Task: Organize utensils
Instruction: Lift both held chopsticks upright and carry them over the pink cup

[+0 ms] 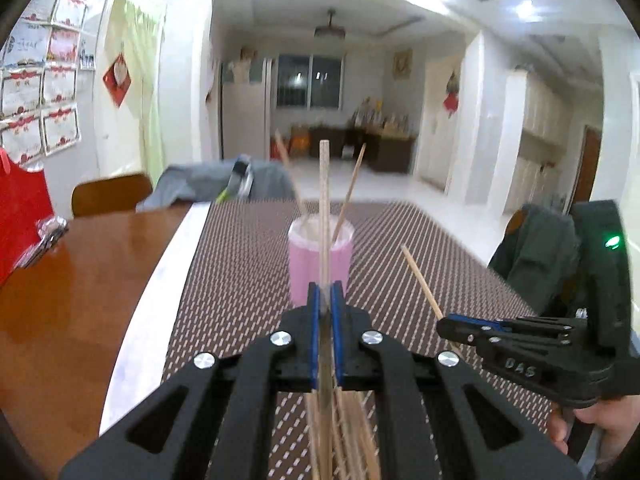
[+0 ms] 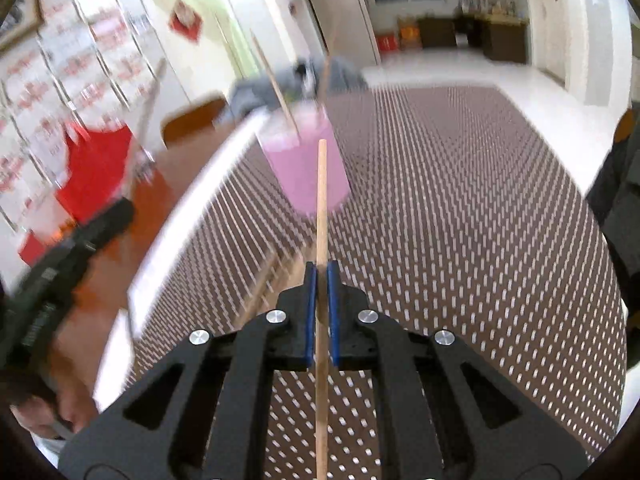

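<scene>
My left gripper (image 1: 325, 292) is shut on a pale wooden chopstick (image 1: 324, 200) that points forward and up, in line with the pink cup (image 1: 304, 272) just beyond it. Two chopsticks (image 1: 352, 188) lean inside that cup. Several loose chopsticks (image 1: 348, 432) lie on the mat under my left gripper. To the right and level with it, my right gripper (image 1: 448, 326) is shut on another chopstick (image 1: 422, 280). In the right wrist view the right gripper (image 2: 321, 280) clamps its chopstick (image 2: 321, 208), which points at the blurred pink cup (image 2: 308, 172).
A brown woven mat (image 1: 240, 280) covers the table; bare wood (image 1: 80, 280) lies to its left. A red bag (image 1: 20, 208) stands at the far left. Chairs draped with jackets stand behind (image 1: 224, 184) and to the right (image 1: 536, 248).
</scene>
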Action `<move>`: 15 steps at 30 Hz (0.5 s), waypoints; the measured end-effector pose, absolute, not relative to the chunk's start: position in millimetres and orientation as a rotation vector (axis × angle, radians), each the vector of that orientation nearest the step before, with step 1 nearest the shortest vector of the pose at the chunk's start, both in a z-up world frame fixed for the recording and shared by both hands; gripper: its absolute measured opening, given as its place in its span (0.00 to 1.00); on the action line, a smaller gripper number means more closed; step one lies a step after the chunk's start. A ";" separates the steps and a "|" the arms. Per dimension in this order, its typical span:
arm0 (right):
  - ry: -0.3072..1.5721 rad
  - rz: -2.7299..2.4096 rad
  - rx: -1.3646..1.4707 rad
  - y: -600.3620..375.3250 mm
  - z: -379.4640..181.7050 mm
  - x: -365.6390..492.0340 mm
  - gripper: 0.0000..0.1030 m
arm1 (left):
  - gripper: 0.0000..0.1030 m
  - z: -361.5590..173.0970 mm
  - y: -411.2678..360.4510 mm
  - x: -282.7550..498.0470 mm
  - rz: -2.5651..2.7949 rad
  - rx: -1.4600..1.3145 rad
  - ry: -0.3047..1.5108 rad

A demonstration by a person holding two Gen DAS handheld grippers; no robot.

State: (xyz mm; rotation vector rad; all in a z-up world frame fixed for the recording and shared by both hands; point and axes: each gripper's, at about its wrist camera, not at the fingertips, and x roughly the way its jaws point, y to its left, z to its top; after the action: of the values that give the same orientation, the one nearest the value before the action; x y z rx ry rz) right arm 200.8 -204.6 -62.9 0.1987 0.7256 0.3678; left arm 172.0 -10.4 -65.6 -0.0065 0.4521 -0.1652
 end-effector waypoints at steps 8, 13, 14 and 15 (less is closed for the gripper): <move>0.433 0.431 0.261 -205.4 -8.2 191.9 0.06 | 0.06 -39.1 -21.8 191.8 -0.219 -0.045 0.289; 0.294 0.438 0.290 -203.7 12.5 216.2 0.06 | 0.06 -27.3 -19.5 213.1 -0.244 -0.073 0.183; 0.272 0.440 0.294 -203.5 15.3 224.9 0.06 | 0.06 -24.4 -17.6 216.0 -0.251 -0.085 0.165; 0.254 0.440 0.297 -202.2 17.7 230.1 0.06 | 0.06 -21.2 -15.9 221.0 -0.259 -0.097 0.143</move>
State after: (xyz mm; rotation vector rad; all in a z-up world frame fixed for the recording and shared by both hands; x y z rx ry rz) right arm 230.1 -202.2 17.7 0.2971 0.2545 0.4402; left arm 221.0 -15.9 -21.2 -0.0975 0.1429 -0.2591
